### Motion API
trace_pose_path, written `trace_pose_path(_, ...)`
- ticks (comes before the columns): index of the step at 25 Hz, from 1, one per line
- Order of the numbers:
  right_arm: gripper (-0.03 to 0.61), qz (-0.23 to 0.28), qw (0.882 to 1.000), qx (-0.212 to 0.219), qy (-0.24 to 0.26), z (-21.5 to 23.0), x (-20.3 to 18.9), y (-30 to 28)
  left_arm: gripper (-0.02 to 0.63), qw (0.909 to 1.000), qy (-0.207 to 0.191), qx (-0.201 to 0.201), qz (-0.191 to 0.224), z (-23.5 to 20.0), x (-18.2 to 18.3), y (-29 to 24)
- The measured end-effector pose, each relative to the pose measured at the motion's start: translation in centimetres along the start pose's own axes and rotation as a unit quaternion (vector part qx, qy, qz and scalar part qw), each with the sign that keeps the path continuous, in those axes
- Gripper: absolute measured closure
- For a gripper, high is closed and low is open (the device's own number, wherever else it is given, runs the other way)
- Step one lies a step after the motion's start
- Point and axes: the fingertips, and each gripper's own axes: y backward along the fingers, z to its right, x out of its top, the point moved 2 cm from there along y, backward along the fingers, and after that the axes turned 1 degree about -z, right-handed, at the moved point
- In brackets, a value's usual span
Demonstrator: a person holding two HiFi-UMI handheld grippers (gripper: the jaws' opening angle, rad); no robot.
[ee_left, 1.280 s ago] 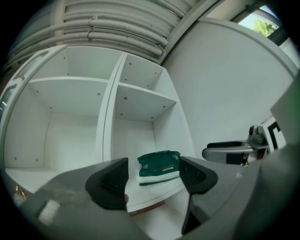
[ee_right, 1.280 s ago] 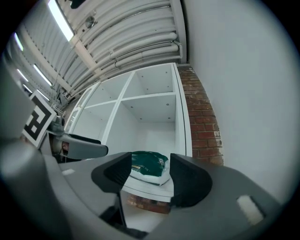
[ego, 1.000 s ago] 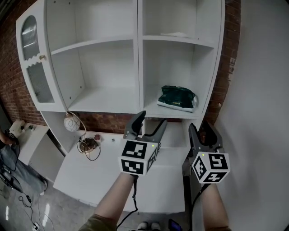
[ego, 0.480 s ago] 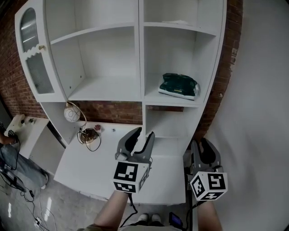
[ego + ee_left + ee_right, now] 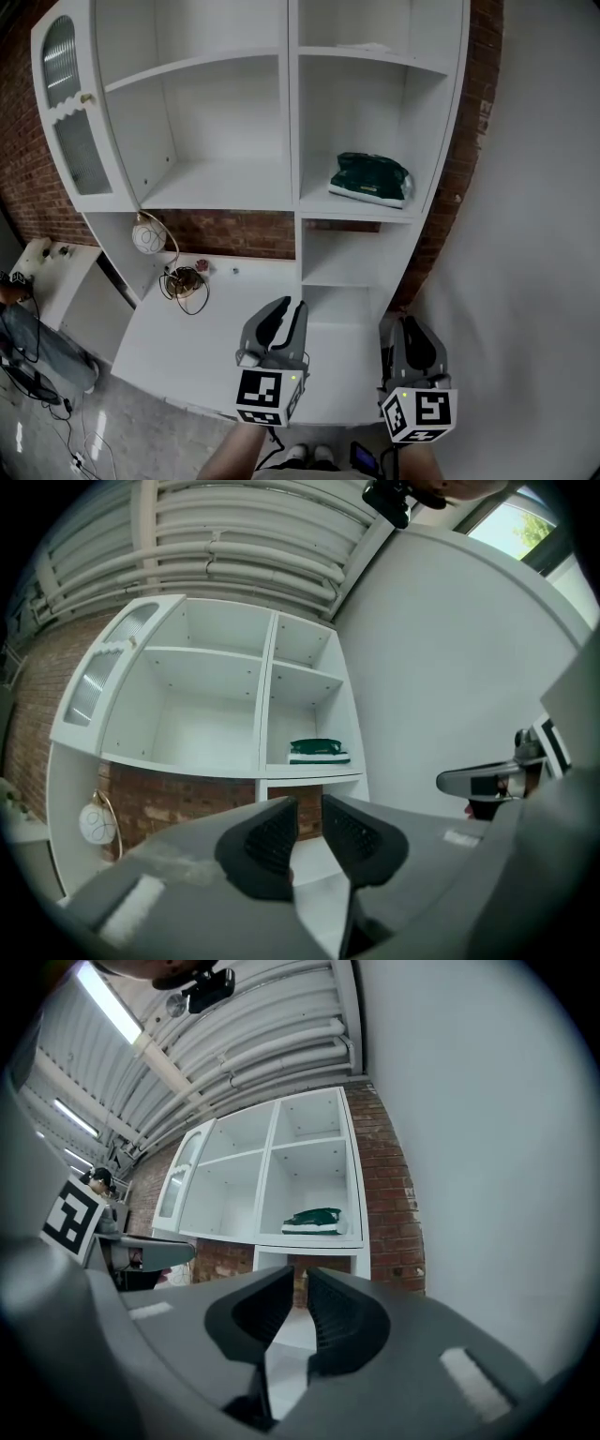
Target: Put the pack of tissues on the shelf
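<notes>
Dark green, soft-wrapped pack of tissues (image 5: 369,179) lying flat on the middle shelf (image 5: 319,202) of the right-hand column of a tall white shelf unit (image 5: 291,103); the pack sits toward the right of that board, close to the unit's side wall, and no tool touches it. The shelf board above it and the compartments to its left hold nothing that can be made out. A curved door with ribbed glass (image 5: 67,112) stands open at the unit's left edge, and red-brown brick wall (image 5: 28,192) shows behind and below the shelves. Beneath the unit runs a white worktop (image 5: 178,352), on which a round white globe lamp (image 5: 148,237) and a small tangle of dark cable (image 5: 185,281) lie near the back left. Both tools are held low in front of the worktop, well apart from the pack and pointing toward the unit. The left tool (image 5: 284,315) has just been closing: its ribbed black pads stand a narrow slit apart with nothing between them. The right tool (image 5: 410,332), just beside a plain white wall (image 5: 534,234), has likewise just been closing and shows an equally narrow, empty gap.
</notes>
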Motion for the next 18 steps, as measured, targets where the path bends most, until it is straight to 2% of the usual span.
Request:
trace_pose_path(7, 0.565, -0.003, 1.000, -0.014, 0.008, 0.0, -0.7, 1.7, 0.604, 0.9999, 0.007, 0.011, -0.006, -0.2, -1.5, 1.9)
trace_pose_path(18, 0.571, -0.004, 1.000, -0.018, 0.015, -0.3, -1.5, 3.2, 0.606, 0.9998, 0.010, 0.018, -0.005, -0.6, -2.1, 3.5)
